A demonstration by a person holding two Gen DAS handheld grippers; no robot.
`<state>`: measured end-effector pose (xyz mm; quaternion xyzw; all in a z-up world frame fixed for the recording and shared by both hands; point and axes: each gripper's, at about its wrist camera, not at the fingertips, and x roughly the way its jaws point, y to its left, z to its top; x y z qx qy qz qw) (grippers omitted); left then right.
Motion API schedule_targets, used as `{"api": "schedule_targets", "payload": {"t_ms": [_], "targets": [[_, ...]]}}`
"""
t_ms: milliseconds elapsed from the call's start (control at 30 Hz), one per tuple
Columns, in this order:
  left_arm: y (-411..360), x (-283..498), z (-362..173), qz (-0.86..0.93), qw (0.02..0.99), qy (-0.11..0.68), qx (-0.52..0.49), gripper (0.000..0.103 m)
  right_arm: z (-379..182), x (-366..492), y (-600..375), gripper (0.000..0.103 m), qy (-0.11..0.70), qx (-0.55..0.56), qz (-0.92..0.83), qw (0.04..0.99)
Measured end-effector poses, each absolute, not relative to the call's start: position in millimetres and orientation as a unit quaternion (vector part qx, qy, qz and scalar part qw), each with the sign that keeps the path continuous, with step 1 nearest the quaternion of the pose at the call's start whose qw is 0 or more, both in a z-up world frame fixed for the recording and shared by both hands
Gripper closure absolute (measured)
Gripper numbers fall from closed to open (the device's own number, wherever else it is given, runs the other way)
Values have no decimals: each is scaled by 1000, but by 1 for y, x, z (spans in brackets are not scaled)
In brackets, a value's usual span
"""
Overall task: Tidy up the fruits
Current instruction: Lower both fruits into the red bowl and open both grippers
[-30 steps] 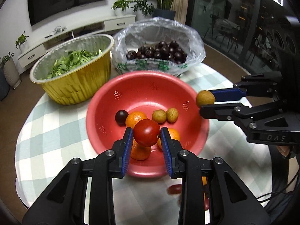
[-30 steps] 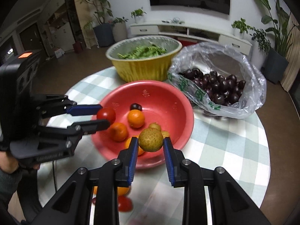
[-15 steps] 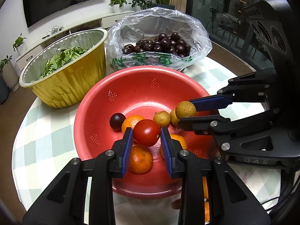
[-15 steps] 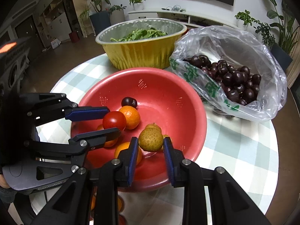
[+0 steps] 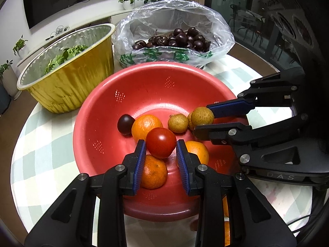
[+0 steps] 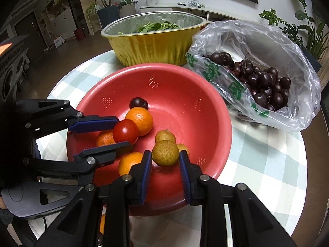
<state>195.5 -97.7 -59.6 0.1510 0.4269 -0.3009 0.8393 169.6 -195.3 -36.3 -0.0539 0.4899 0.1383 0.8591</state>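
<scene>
Since a second ago both grippers have come forward and down from the near rim into the round red perforated plastic colander bowl (image 5: 144, 78), so their loads now hang low over the fruit already lying there. The left gripper (image 5: 161, 144) is clenched on a glossy red tomato (image 5: 161, 142) just above the oranges (image 5: 146, 124), and the right gripper (image 6: 165, 154) grasps a rough tan longan (image 6: 165, 153) beside two others. This looks like the drop-off step; next, each should open gently so neither fruit rolls or bruises.
</scene>
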Motion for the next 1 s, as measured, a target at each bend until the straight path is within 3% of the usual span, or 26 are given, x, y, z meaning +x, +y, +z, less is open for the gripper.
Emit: {"api": "schedule_targets", "payload": {"t_ms": [167,233,267,300,467,800,1000], "targets": [[-96,195,-57,-295,843,424,149,72,-38,170,-193,73,491,-55,138,858],[-94,195,-55,-288,847,422,147,64,-38,170,-193,73,491,-56,138,858],[-92,195,-53,-285,849,420,144,53,-37,170,-193,73,491,-57,137,858],[-89,195,-52,-280,852,419,144,49,-37,170,-193,72,491,-57,136,859],[-82,191,-45,-281,856,414,132,48,-32,168,-195,62,483,-52,136,863],[-57,152,-16,-281,873,387,96,13,-10,138,-208,52,453,-29,137,881],[-40,109,-23,-293,863,404,80,12,-4,91,-223,48,432,15,153,889]]}}
